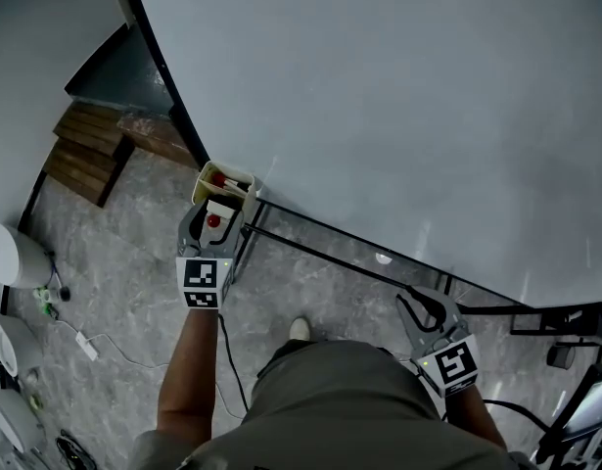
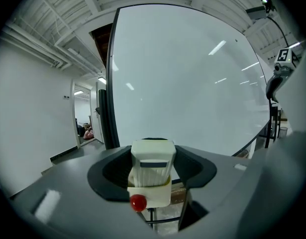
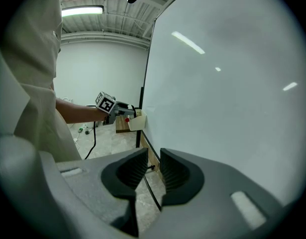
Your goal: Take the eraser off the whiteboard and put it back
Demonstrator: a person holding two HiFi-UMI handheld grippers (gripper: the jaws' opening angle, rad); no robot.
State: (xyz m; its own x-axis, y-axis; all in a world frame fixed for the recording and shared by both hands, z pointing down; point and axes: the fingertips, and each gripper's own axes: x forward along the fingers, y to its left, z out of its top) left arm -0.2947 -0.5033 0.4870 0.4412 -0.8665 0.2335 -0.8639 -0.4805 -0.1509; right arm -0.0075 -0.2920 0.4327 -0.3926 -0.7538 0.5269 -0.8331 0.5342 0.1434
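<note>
Eraser (image 2: 152, 156) sits clamped in left tool (image 2: 153, 171); right tool (image 3: 153, 171) narrowly parted, empty

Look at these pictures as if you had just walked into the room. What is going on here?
A person stands at a large whiteboard with a gripper in each hand. The left gripper is closed on a cream eraser with a red knob, held by the board's lower left corner. Whether the eraser touches the board cannot be told. The right gripper hangs low near the board's bottom edge, jaws slightly apart with nothing between them.
</note>
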